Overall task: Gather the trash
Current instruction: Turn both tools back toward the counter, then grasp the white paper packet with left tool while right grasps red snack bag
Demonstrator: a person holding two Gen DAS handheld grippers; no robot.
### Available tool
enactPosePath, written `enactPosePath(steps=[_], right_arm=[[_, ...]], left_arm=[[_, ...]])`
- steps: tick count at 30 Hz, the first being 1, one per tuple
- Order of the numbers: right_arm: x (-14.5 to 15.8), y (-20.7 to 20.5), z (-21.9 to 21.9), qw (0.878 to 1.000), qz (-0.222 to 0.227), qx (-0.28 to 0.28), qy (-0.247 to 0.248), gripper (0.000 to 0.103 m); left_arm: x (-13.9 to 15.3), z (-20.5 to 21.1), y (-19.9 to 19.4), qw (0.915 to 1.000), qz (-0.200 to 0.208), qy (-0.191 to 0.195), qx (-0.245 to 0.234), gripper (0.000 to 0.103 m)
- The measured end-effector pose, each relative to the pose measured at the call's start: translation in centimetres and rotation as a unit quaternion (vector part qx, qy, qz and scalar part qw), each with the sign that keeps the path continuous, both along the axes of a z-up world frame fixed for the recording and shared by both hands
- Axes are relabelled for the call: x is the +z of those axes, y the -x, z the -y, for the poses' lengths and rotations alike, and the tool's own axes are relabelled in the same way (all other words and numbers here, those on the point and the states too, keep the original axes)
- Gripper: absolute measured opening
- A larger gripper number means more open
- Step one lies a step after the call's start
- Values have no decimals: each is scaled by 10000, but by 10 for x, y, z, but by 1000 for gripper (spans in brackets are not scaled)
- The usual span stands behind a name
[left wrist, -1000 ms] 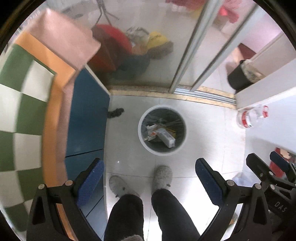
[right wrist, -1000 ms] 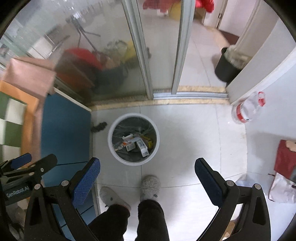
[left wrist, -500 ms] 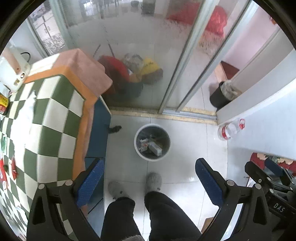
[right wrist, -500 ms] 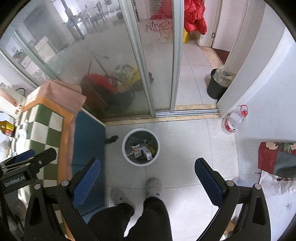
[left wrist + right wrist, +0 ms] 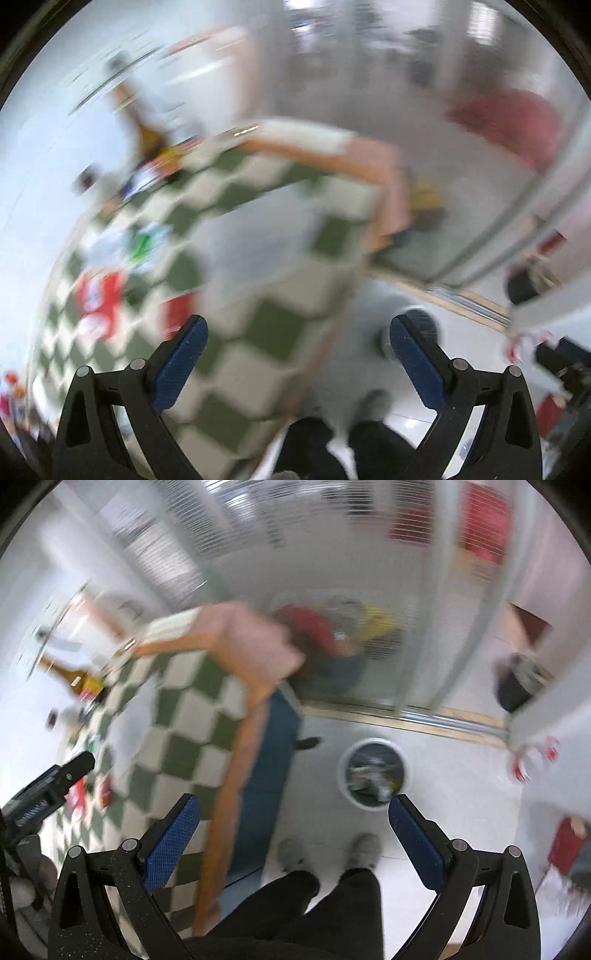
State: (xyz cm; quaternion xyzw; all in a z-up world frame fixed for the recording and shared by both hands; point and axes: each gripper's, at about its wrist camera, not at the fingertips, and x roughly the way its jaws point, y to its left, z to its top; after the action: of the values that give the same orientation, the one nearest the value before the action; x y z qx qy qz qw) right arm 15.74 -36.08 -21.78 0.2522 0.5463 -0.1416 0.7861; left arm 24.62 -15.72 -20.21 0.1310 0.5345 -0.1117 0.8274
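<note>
Both views have swung up and leftward since half a second ago, so the checkered surface (image 5: 236,302) now fills the left and centre of the blurred left wrist frame. Each tool, left tool (image 5: 297,354) and right tool (image 5: 293,830), is released and empty, jaws spread wide. Lower right of centre in the right view, the white trash bin (image 5: 373,771) sits on the floor, holding litter; red wrappers (image 5: 98,299) lie at the left.

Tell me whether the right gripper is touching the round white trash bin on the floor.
Apart. In the right wrist view the right gripper stands open and empty high above the floor, and the round white trash bin sits far below beside the person's slippers.
</note>
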Motion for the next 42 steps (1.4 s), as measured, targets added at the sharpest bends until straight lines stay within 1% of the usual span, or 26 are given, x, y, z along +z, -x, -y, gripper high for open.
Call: enactPosePath(steps=[3, 6, 9, 12, 14, 16, 17, 19, 21, 22, 23, 25, 26, 28, 29, 31, 32, 33, 34, 35, 36, 37, 38, 40, 41, 42], right_arm=[[-14, -53, -60, 9972, -145, 708, -178, 103], [-32, -95, -124, 9887, -332, 1430, -313, 103], [-51, -128, -180, 9774, -524, 2019, -346, 103], [-70, -154, -225, 9673, -704, 2418, -304, 103], [-79, -168, -245, 9621, -810, 2589, -275, 103], [-88, -179, -259, 9579, -883, 2725, -210, 103], [-92, -184, -269, 9549, -933, 2814, -148, 103], [-98, -191, -279, 9519, -996, 2897, -97, 103], [-104, -199, -289, 9494, -1054, 2956, -81, 103], [-106, -204, -293, 9490, -1063, 2968, -98, 103], [-109, -209, -298, 9487, -1066, 2973, -116, 103], [-115, -223, -308, 9492, -1065, 2958, -152, 103], [-118, -229, -312, 9498, -1056, 2939, -173, 103], [-124, -239, -316, 9511, -1067, 2892, -171, 103], [-128, -245, -321, 9519, -1061, 2870, -172, 103], [-137, -257, -329, 9530, -1063, 2833, -136, 100], [-141, -261, -335, 9525, -1078, 2846, -95, 93], [-144, -264, -339, 9515, -1096, 2874, -64, 80], [-150, -268, -346, 9480, -1138, 2972, 20, 72], [-151, -269, -352, 9456, -1124, 3043, 270, 60], [-150, -270, -359, 9434, -1044, 3118, 428, 43], [-150, -271, -364, 9416, -1011, 3158, 589, 36], [-150, -272, -367, 9411, -963, 3187, 595, 27], [-150, -271, -370, 9395, -887, 3243, 659, 22], [-148, -270, -369, 9393, -791, 3278, 625, 17], [-146, -269, -368, 9399, -736, 3285, 564, 14]], left_arm=[[-21, -81, -9, 9975, -271, -266, 603, 100], [-52, -163, 0, 9903, -654, -501, 1118, 100], [-86, -214, 25, 9834, -1076, -518, 1367, 100], [-118, -235, 47, 9795, -1520, -434, 1251, 100], [-137, -236, 58, 9791, -1664, -573, 1023, 100], [-153, -237, 61, 9782, -1729, -693, 913, 100], [-153, -240, 60, 9808, -1614, -535, 954, 97], [-152, -249, 52, 9809, -1545, -348, 1128, 95], [-149, -260, 43, 9803, -1448, 23, 1344, 79], [-148, -266, 39, 9779, -1442, 218, 1497, 77], [-146, -270, 35, 9774, -1367, 225, 1597, 71], [-141, -275, 27, 9784, -1235, 276, 1638, 54], [-137, -278, 24, 9783, -1198, 369, 1650, 38], [-134, -282, 17, 9760, -1266, 609, 1665, 19], [-134, -285, 14, 9733, -1323, 763, 1715, 0], [-134, -292, 9, 9689, -1355, 886, 1873, 0], [-133, -296, 7, 9668, -1348, 938, 1959, 0], [-132, -300, 6, 9651, -1326, 989, 2032, 0], [-130, -304, 4, 9635, -1301, 1015, 2107, 0], [-127, -308, 4, 9627, -1265, 1012, 2166, 0], [-124, -312, 5, 9617, -1222, 1031, 2225, 0], [-119, -316, 6, 9604, -1181, 1065, 2287, 0], [-115, -320, 7, 9594, -1133, 1077, 2347, 0], [-106, -333, 4, 9583, -1022, 1099, 2432, 0], [-100, -337, 6, 9581, -962, 1100, 2464, 0], [-95, -338, 7, 9581, -912, 1090, 2486, 0]])
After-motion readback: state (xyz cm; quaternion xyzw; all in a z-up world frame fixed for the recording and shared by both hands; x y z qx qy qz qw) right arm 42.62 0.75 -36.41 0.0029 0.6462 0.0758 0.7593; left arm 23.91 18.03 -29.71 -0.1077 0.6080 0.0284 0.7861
